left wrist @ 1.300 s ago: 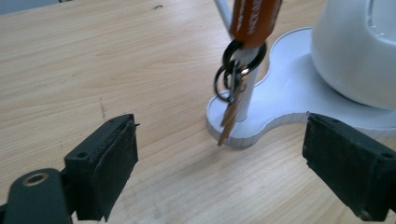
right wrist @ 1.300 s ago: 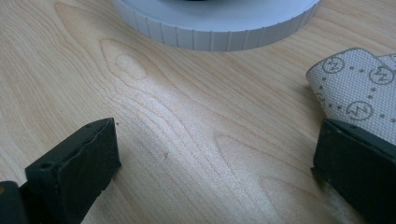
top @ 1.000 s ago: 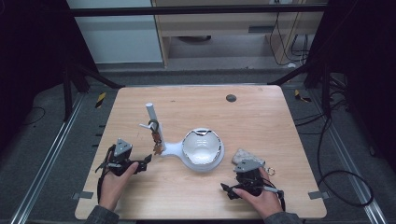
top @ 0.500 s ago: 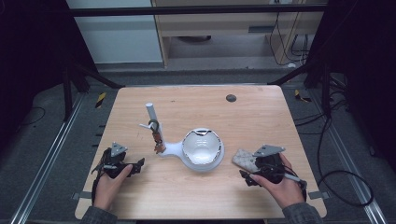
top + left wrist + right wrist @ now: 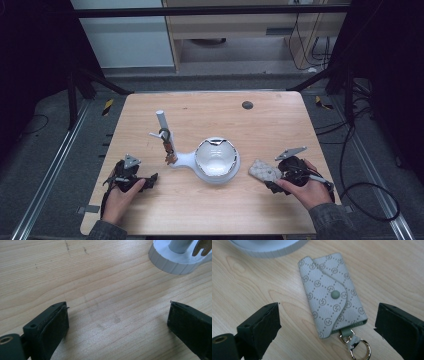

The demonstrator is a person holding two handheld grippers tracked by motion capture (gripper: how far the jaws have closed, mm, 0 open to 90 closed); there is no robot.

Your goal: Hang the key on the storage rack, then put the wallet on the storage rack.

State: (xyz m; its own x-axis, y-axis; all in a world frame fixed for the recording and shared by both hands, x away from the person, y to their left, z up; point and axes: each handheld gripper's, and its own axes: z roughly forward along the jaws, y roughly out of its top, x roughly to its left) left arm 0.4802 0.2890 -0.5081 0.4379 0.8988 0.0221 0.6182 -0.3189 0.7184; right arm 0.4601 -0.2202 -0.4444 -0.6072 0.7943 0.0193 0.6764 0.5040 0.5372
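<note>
High view: your right gripper (image 5: 274, 181) sits at the table's right-front, just beside the small grey monogram fabric key pouch (image 5: 265, 171), which lies flat on the light wooden table (image 5: 280, 125) w/ the white round bowl-shaped stand (image 5: 216, 160) close on its left. Left gripper (image 5: 145, 182) rests near the front-left, well apart from the pouch.

Left gripper view: jaws spread wide over bare wood, nothing between; stand's base (image 5: 175, 261) ahead.

Right gripper view: jaws spread, pouch (image 5: 332, 293) between them but not touched. Looks light, soft, squashy, not fragile; take it across the body near the snap button (image 5: 335, 294). Metal ring (image 5: 359, 348) at the near end may dangle. Stand's rim (image 5: 267, 247) crowds the far end.
</note>
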